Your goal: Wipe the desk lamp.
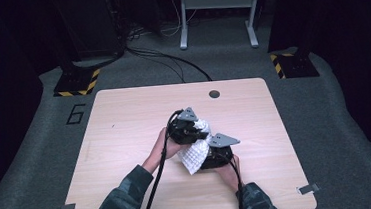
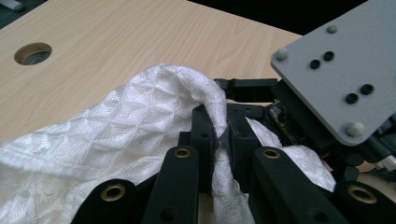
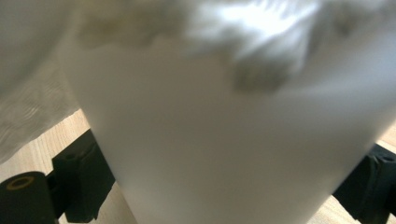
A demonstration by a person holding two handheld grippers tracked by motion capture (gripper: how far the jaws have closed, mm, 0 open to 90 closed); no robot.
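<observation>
My left gripper (image 2: pixel 223 135) is clamped on a fold of the white quilted cloth (image 2: pixel 140 112), pinching it so the fabric can be pulled taut. Just beside it, my right gripper (image 1: pixel 216 154) is draped by the same cloth; I cannot tell how its jaws stand. The cloth hangs bunched between them, above the middle of the wooden table (image 1: pixel 124 119).
</observation>
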